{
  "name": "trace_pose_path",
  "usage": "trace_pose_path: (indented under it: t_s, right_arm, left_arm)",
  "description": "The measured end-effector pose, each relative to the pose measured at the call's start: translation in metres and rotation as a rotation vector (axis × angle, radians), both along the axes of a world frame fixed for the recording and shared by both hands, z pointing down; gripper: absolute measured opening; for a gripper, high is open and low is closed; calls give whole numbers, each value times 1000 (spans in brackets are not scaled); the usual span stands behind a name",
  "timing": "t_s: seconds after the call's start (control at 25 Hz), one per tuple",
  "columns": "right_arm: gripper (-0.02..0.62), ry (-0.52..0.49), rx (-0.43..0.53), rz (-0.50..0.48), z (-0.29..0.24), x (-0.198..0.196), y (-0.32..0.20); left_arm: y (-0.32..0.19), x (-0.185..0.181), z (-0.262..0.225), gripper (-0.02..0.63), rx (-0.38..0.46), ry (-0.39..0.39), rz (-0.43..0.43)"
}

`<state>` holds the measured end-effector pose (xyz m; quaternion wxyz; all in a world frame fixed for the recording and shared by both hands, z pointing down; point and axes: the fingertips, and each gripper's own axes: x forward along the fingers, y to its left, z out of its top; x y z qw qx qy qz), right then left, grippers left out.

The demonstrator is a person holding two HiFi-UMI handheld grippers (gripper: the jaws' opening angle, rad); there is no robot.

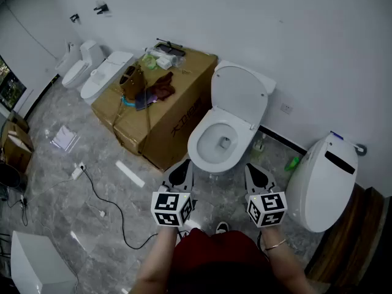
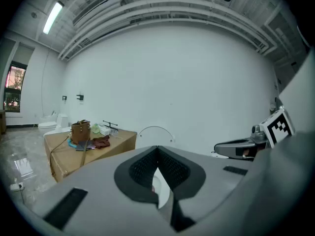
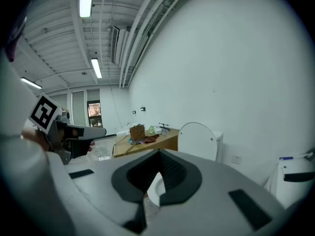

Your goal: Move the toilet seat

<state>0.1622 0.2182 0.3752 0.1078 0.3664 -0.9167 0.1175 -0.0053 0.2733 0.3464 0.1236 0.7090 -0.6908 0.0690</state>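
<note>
Both grippers were held level with each other just short of the toilet [image 1: 197, 141], one toward each side of its front rim. That looked like a squared-up stance for starting on the task, not a grip in progress. The left gripper [image 1: 182, 169] had its fingers pressed fully together with nothing between them. The right gripper [image 1: 253, 171] was the same, closed and empty. Neither touched the toilet.

The toilet seat [image 1: 240, 94] stood raised at the back of the toilet, tipped against the tank by the wall [image 1: 275, 29]. From these views I could not tell whether a separate ring lay flat on the bowl rim. By my judgement, closed fingers would serve for pushing or hooking the seat's edge. A pinch would need them to part first.

Room was uneven. A cardboard box [image 1: 184, 103] loaded with clutter sat close against the toilet's left side, leaving little sideways clearance for the left gripper. On the toilet's right a second toilet [image 1: 321, 176] stood near, with a narrow strip of floor [image 1: 79, 201] between. The space above the bowl was open, so the seat's free upper edge could be reached from the front.
</note>
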Motion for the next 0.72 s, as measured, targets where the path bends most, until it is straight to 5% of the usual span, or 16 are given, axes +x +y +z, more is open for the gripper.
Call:
trace_pose_path:
  t_s: [0.72]
  right_arm:
    - [15, -9, -73, 38, 23, -3, -38]
  left_arm:
    - [-41, -13, 17, 28, -43, -13, -10]
